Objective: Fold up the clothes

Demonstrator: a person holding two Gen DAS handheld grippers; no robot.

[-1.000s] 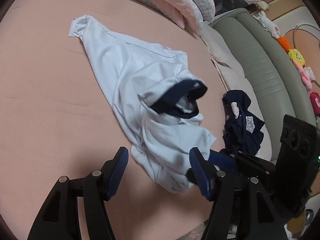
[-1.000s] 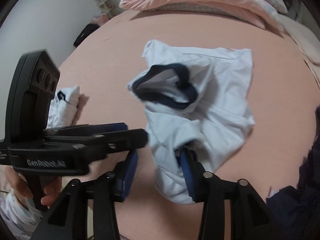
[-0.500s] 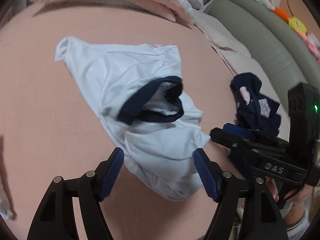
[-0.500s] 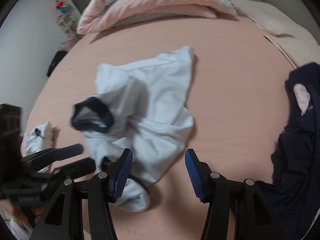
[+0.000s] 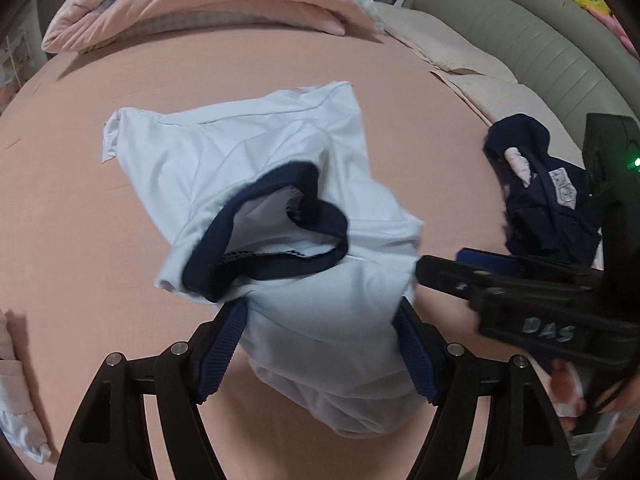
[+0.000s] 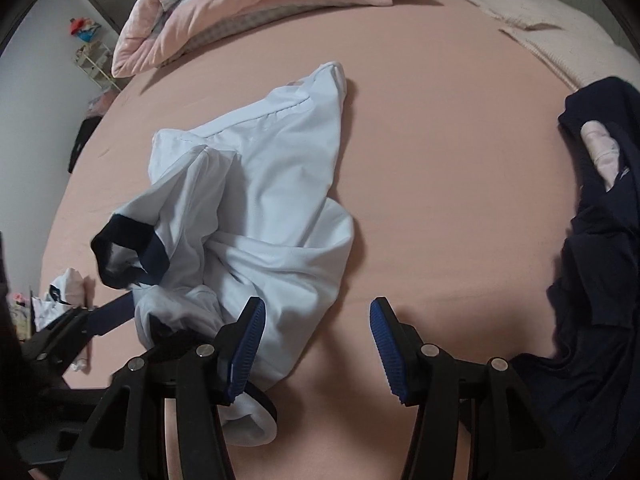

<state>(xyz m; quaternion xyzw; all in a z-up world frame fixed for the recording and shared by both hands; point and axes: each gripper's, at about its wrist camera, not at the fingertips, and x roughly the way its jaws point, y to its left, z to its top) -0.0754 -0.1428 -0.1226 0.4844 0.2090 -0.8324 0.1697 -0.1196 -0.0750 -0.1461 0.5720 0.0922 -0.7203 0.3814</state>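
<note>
Lying crumpled on bed, white shirt btwn open left jaws, beside open right jaws.

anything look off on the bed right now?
The white shirt is bunched in a crumpled heap on the pink sheet, its navy collar twisted and standing up, not laid flat for folding. A dark navy garment lies wadded at the bed's edge. Nothing looks damaged or spilled.

A white shirt trimmed in navy and a navy garment are seen on a pink sheet
</note>
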